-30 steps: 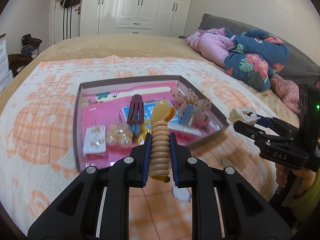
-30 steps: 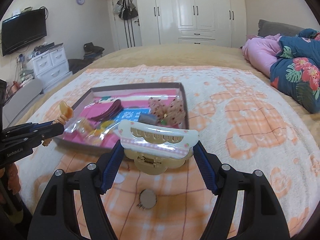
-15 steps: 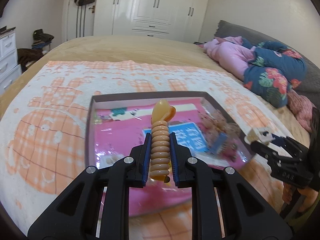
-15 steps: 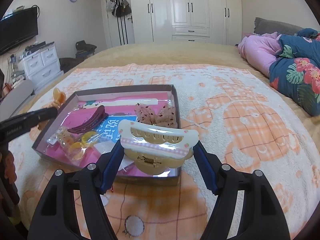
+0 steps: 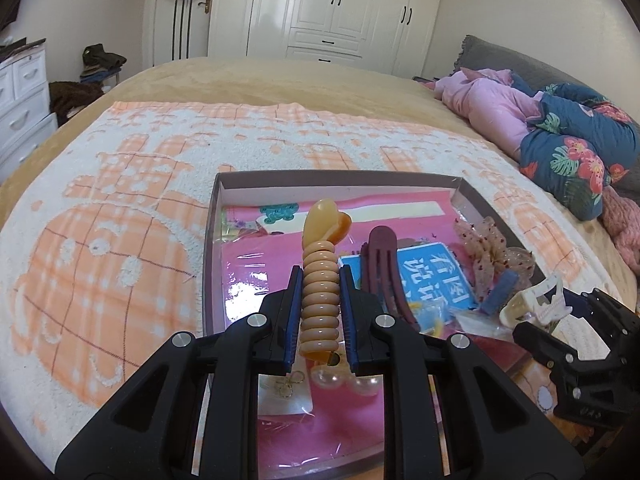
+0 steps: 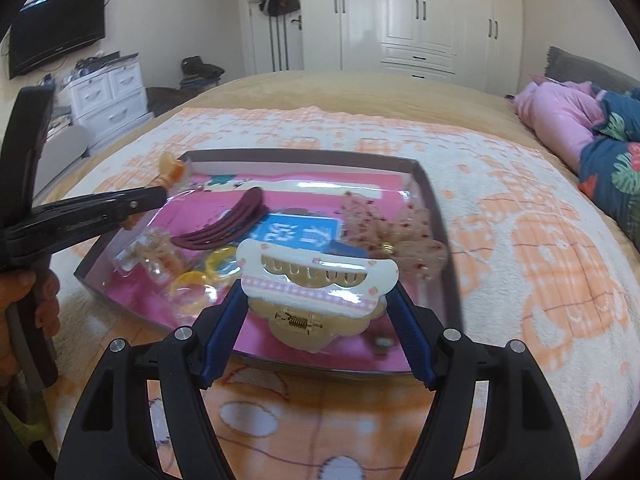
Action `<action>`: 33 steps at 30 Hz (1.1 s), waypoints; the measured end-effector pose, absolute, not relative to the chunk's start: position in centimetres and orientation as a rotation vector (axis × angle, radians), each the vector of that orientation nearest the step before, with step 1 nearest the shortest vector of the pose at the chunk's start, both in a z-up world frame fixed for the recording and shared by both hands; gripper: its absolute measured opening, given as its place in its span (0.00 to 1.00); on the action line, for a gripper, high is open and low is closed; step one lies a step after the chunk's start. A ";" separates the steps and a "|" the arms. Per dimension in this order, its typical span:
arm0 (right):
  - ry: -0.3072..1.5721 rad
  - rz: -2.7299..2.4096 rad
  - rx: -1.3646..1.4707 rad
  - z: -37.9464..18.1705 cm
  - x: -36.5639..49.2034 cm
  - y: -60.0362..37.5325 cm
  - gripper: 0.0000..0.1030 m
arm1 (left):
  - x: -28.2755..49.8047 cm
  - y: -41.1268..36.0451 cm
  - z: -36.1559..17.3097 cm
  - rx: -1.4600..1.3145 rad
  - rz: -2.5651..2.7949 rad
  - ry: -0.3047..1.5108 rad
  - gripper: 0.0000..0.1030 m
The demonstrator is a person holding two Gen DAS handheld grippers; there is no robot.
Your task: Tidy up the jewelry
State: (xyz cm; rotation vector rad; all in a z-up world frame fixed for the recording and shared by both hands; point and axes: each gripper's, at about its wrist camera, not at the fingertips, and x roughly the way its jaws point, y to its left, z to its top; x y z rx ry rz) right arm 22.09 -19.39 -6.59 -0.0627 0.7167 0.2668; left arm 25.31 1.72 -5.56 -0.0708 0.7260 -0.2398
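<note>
- The left tongs [image 5: 319,312] are clamped on a peach spiral hair tie [image 5: 320,300], held over the tray [image 5: 340,178] on the bed.
- The right tongs [image 6: 316,304] grip a cream hair claw [image 6: 316,280] above the tray's near edge.
- A maroon clip [image 5: 386,268] lies inside the tray.

white wardrobe [image 5: 328,8], wall television [image 6: 56,28], floral quilt [image 5: 576,156]
</note>
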 end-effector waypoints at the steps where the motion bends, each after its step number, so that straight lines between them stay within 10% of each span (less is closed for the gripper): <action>1: 0.720 0.272 -0.066 -6.7 22.2 -19.1 0.66 | 25.4 1.7 -5.7 -0.069 -0.239 0.728 0.11; 24: 0.727 0.324 -0.095 -7.0 20.5 -16.8 0.78 | 24.8 1.0 -5.7 -0.055 -0.258 0.728 0.11; 33: 0.676 0.278 -0.103 -5.8 18.3 -19.0 0.86 | 22.7 0.6 -4.0 -0.050 -0.266 0.688 0.35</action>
